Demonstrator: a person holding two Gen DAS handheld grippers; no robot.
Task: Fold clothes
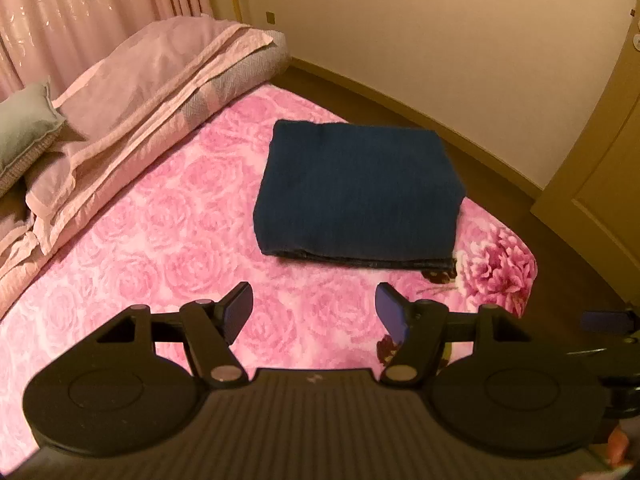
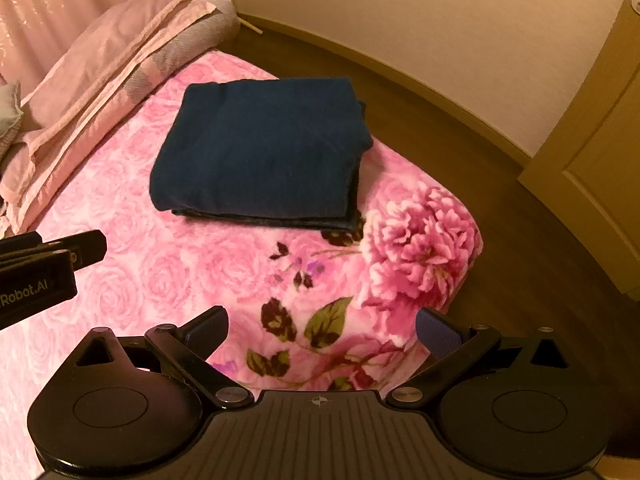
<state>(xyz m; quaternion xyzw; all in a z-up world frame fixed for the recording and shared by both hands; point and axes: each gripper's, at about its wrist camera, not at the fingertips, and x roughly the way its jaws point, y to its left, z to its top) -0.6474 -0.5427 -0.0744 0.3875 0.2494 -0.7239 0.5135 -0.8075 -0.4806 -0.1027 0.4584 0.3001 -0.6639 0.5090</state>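
Observation:
A dark blue garment (image 1: 358, 192) lies folded into a neat rectangle on the pink floral blanket (image 1: 160, 248). It also shows in the right wrist view (image 2: 264, 148), near the bed's far corner. My left gripper (image 1: 314, 312) is open and empty, held above the blanket a little short of the garment's near edge. My right gripper (image 2: 322, 334) is open and empty, above the blanket's large flower print and nearer than the garment. The left gripper's side (image 2: 44, 268) shows at the left edge of the right wrist view.
Folded pale pink bedding (image 1: 136, 92) and a grey cushion (image 1: 24, 132) lie along the left of the bed. Pink curtains (image 1: 80, 8) hang behind. Brown floor (image 2: 500, 208), a cream wall and a wooden door (image 2: 600, 168) lie beyond the bed's right edge.

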